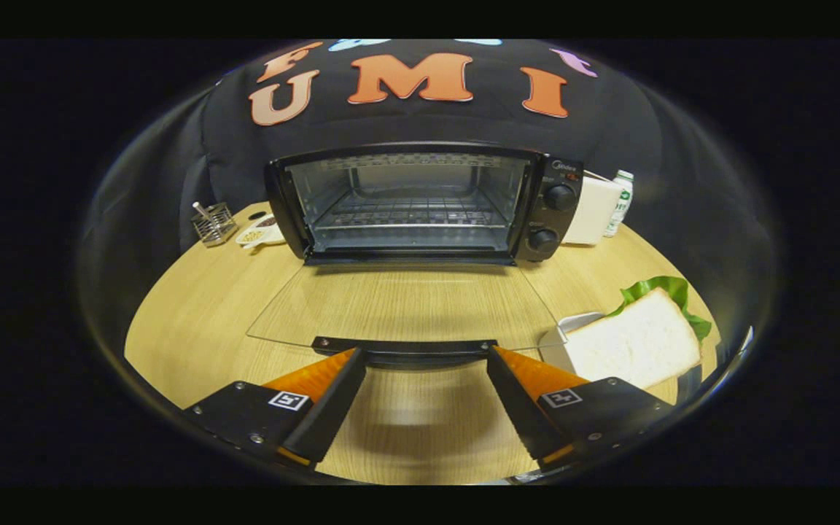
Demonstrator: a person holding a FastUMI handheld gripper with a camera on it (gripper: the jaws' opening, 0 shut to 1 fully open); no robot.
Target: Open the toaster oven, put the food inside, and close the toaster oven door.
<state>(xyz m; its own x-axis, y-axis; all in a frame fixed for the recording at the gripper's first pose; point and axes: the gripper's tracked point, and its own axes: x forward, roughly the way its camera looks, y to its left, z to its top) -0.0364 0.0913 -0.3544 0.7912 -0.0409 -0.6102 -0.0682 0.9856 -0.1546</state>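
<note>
Hovering wide open and empty just behind the handle [405,348] of the lowered glass door [405,302], the tool [426,359] faces the open toaster oven [420,204], while the bread slice [635,339] lies on the bench [194,321] beside its right finger.

dim, warm overhead light; soft shadows, sharp centre, fisheye-warped blurred rim.
</note>
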